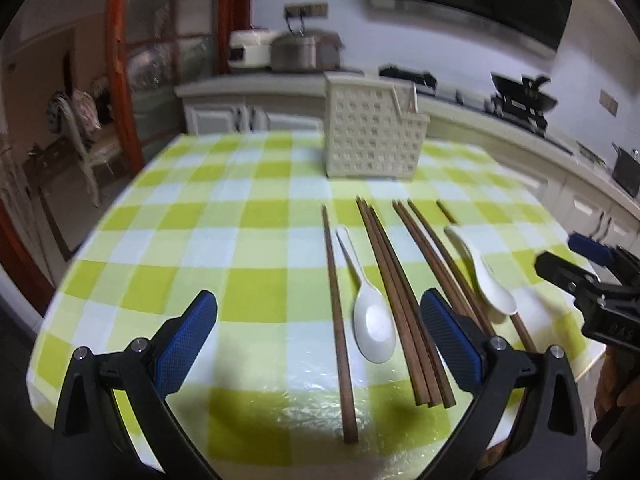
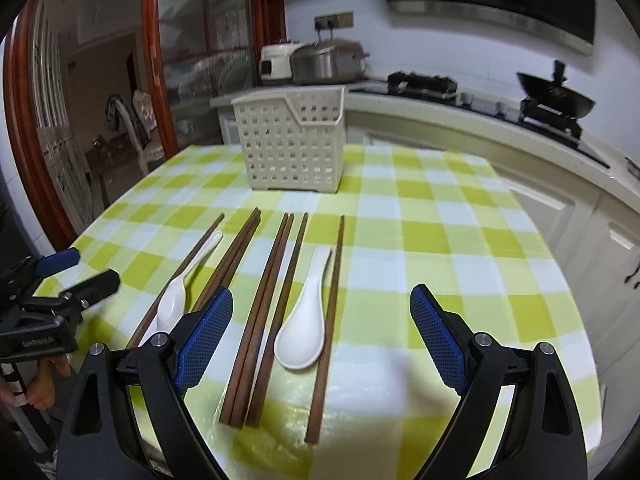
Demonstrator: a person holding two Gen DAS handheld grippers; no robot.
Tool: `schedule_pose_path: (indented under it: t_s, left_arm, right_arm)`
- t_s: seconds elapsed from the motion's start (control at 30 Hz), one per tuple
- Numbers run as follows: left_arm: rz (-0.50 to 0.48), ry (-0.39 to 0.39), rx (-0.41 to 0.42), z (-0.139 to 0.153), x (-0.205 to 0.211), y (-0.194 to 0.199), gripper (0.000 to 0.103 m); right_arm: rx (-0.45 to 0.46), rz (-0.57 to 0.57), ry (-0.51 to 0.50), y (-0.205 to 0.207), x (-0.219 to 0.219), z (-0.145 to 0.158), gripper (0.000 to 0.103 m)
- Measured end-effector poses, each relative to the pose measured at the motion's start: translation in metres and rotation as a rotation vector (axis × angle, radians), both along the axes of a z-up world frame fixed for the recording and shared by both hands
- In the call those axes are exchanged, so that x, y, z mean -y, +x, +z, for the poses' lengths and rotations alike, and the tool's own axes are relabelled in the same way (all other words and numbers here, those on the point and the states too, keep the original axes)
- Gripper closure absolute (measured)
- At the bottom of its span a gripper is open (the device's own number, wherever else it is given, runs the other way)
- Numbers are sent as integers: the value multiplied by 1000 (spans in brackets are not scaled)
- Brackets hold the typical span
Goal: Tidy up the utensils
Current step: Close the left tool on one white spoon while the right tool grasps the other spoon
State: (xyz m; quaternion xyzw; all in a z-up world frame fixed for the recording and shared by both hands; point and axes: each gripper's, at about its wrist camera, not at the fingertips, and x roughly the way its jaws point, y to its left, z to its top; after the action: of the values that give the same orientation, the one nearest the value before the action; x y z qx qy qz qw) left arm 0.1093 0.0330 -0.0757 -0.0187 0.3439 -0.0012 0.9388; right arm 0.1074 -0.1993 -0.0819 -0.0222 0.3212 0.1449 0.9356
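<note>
Right now both my claws hang apart, empty — left gripper point(image 1: 319, 342) straddles the near spoon point(image 1: 374, 326), nearer than right gripper point(image 2: 321, 336); chopsticks point(image 1: 400, 304) run near-to-far toward the caddy point(image 1: 372, 136).

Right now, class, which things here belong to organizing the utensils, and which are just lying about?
Belong to the job:
chopsticks
two white spoons
utensil basket

Lying about:
cooking pot
rice cooker
wok

Both wrist views low over worktop point(image 1: 240, 216) near edge, facing utensil basket point(image 1: 372, 136) at far side. Left view sits left of basket line, right view right. Shared: basket, chopsticks point(image 2: 256, 312), spoons.
</note>
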Motion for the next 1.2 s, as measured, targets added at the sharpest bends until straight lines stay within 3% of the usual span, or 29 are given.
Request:
schedule_pose_path:
  t_s: [0.03,0.1,0.3,0.5,0.73,0.87,1.1,1.2]
  left_arm:
    - [-7,-3,-21,-3,-1,6,5]
    - [-19,1,-49,-9,1,18,5]
    - [-75,34,-77,-14,12,45,5]
    - [-112,-41,-164,-24,8,68,5]
    - [-118,-55,-166,-29,6,84,5]
    - [-118,-85,-159,-26,7,89,17]
    - [-127,-60,-151,-24,16,94,22]
    - [-138,-72,-165,-25,17,97,30]
  right_arm:
    - [-14,5,-11,7,-3,-3,19]
    - [-56,9,-21,21,-7,-9,30]
    - [-161,12,-32,60,-18,-24,51]
    - [-231,18,-59,86,-28,-33,61]
    - [-262,12,-84,100,-34,-41,72]
    - [-262,10,-98,104,-36,-44,78]
    - [-247,15,-104,104,-37,-45,83]
    - [-247,19,-81,104,-36,-44,85]
